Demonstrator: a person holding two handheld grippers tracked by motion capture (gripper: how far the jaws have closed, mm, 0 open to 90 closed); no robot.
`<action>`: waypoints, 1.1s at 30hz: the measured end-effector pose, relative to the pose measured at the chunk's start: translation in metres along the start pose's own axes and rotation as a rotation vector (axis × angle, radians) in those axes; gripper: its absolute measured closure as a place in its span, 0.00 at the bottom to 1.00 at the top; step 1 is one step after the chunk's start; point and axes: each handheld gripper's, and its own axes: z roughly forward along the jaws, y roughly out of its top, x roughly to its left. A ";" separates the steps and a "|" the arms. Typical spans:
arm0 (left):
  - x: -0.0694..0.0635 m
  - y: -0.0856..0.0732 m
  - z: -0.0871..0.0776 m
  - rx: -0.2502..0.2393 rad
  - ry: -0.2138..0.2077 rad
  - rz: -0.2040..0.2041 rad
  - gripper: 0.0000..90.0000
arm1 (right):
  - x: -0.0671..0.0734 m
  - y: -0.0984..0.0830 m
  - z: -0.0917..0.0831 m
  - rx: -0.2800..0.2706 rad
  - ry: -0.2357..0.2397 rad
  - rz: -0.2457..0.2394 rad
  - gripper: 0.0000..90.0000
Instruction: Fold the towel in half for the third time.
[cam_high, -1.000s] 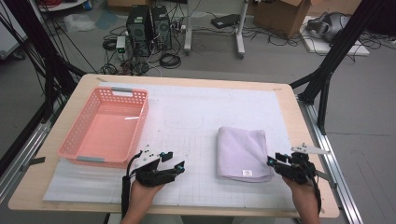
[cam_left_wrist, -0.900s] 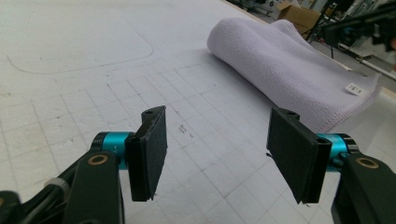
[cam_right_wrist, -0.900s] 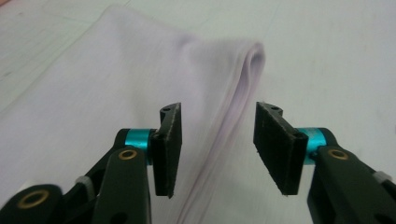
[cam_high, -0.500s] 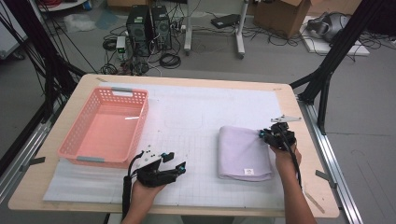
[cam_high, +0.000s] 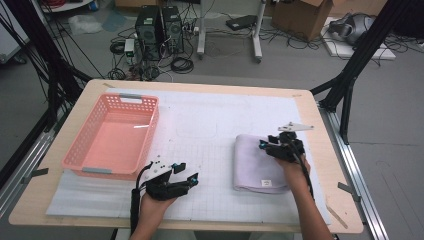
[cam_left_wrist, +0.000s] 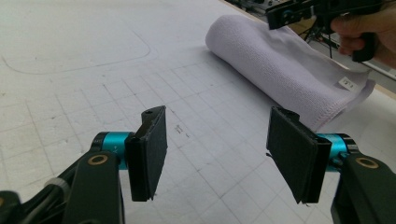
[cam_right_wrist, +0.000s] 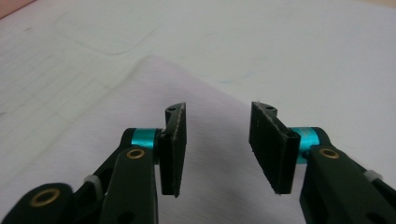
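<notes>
One pink basket beside towel.

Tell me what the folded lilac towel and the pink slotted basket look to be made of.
Folded lilac towel: soft, matte fabric, probably microfibre or terry; its surface looks fuzzy, the folded edge is rounded, and a small sewn label sits near one corner.
Pink slotted basket: most likely moulded plastic with a slight sheen; the walls are rigid and pierced by even rows of holes, and light glints off the floor.

I see a pale lilac towel, folded into a flat rectangle with a small white tag, lying directly beneath my right claw
</notes>
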 end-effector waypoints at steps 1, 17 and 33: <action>0.000 0.000 0.000 0.001 0.001 0.002 0.43 | 0.006 0.003 0.007 0.020 0.019 -0.017 0.66; 0.003 0.002 -0.002 -0.027 0.005 0.004 0.40 | 0.029 0.008 0.016 0.019 0.083 -0.100 0.57; 0.004 0.007 -0.007 -0.064 0.024 0.017 0.26 | 0.002 -0.086 -0.057 0.002 -0.109 -0.115 0.69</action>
